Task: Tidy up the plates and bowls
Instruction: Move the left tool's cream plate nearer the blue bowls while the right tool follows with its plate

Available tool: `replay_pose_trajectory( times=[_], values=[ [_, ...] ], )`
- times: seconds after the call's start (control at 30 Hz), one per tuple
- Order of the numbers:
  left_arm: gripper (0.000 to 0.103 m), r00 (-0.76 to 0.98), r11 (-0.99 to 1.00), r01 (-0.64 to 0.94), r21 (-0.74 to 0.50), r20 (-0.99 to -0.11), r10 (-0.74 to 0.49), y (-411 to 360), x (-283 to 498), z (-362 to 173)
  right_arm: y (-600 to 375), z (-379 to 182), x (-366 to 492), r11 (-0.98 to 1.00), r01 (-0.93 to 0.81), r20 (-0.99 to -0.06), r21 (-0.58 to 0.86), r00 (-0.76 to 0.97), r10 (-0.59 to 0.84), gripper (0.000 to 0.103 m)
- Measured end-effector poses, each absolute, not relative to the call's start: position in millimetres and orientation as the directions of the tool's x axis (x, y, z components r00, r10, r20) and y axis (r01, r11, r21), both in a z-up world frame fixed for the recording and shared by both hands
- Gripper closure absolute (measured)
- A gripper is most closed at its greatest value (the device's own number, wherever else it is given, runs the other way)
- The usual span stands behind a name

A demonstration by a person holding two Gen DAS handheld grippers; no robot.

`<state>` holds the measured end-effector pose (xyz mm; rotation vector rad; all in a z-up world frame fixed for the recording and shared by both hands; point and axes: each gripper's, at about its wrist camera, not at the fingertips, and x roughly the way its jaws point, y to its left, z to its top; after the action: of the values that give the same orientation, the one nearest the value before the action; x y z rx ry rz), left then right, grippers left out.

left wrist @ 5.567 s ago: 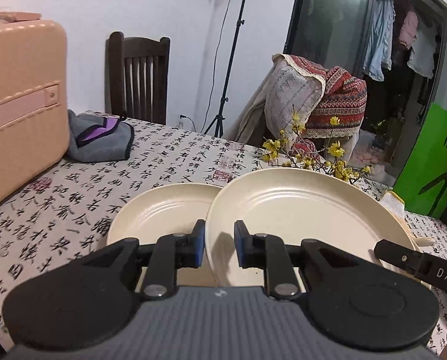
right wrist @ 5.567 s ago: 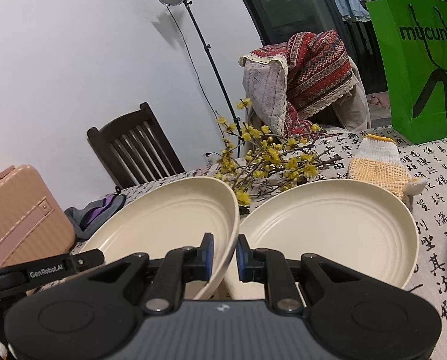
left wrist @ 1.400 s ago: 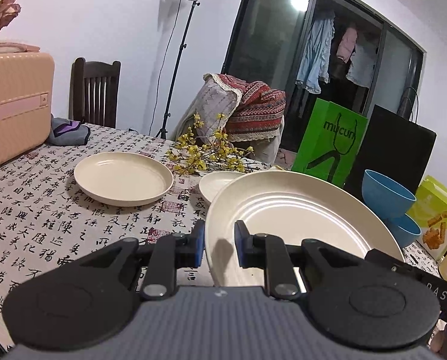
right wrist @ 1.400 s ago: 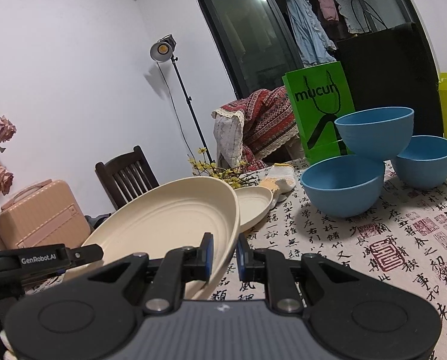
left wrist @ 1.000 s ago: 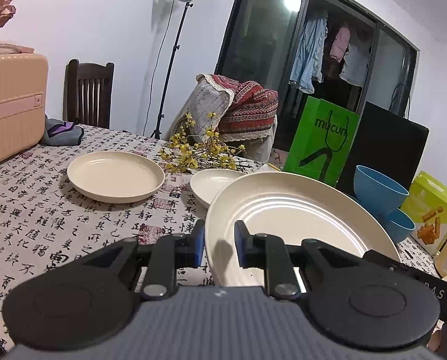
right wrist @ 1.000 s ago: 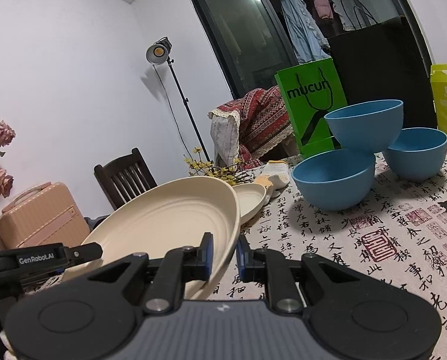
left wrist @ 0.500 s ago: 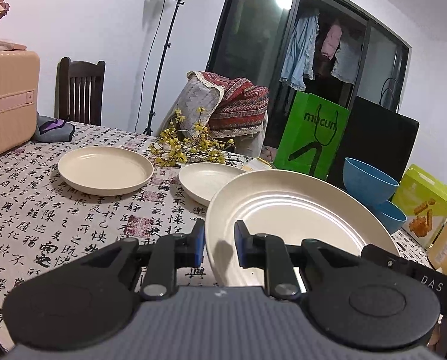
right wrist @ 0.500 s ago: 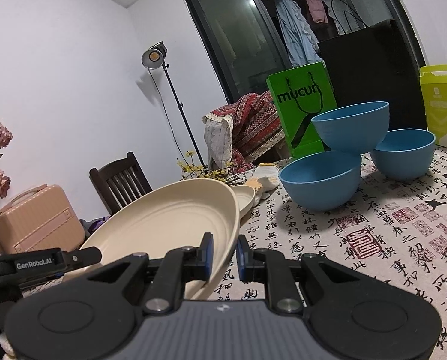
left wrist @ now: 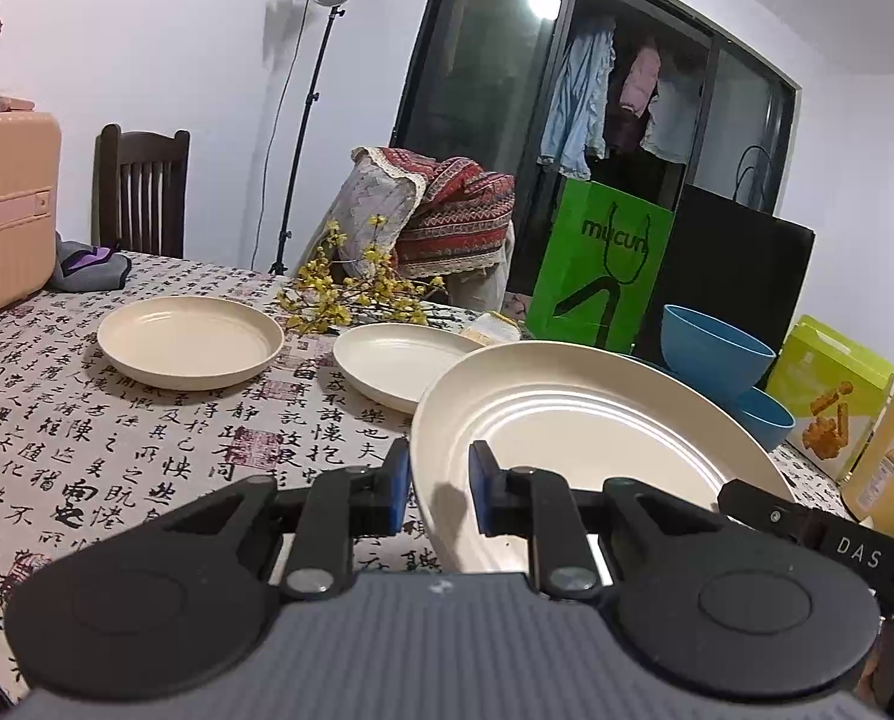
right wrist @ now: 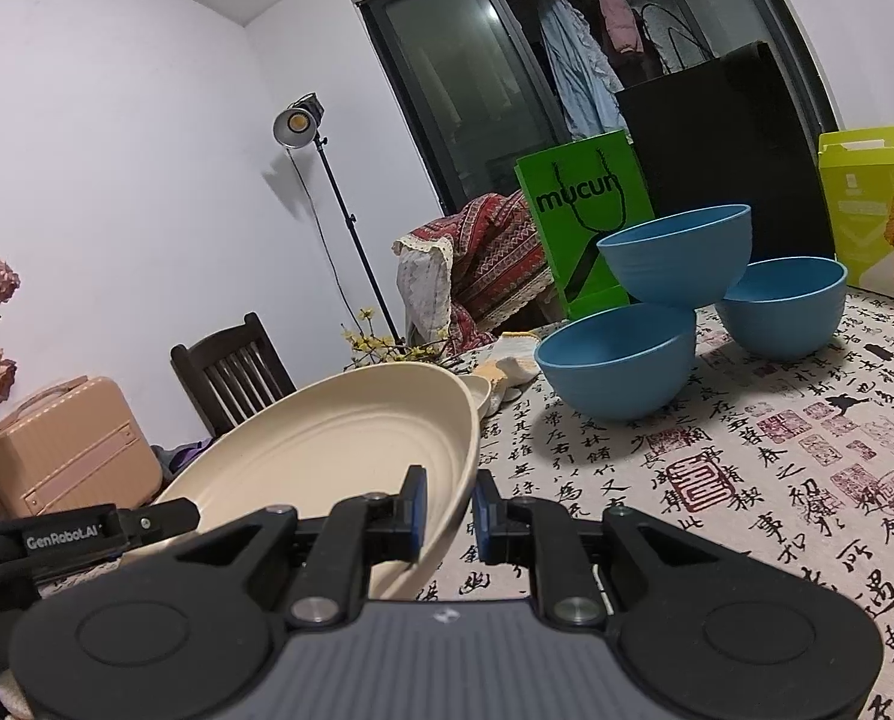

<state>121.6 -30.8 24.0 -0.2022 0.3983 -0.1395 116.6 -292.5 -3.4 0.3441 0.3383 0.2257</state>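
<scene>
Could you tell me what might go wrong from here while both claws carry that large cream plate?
Both the left claw and right claw pinch only the large cream plate's rim, so uneven pulls could tilt or slip it. The top blue bowl perches on two others; a bump from the plate might topple it.

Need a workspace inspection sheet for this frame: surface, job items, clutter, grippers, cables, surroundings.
Surface: table under calligraphy-print cloth.
Job's things: large cream plate held at both rims; two smaller cream plates flat on the cloth; three blue bowls, one propped on two.
Clutter: yellow flower sprigs, green paper bag, peach suitcase, yellow-green snack box.
Grippers: left gripper and right gripper both shut on the large plate.
Cables: cord down the lamp stand.
Surroundings: dark wooden chair, hanging clothes.
</scene>
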Motion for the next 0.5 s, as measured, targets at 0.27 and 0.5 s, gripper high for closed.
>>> replay_pose_trajectory(
  times=[0.27,0.5],
  values=[
    [0.083,0.911,0.967,0.118,-0.227,-0.362,-0.196,-37,117,20,-299,-6,109,0.920,-0.145,-0.276,0.365,0.926,0.256,0.087],
    [0.083,0.910,0.969,0.131,-0.209,-0.362,-0.201,-41,116,15,-303,-12,105,0.921,-0.136,-0.280,0.365,0.928,0.247,0.087]
  ],
)
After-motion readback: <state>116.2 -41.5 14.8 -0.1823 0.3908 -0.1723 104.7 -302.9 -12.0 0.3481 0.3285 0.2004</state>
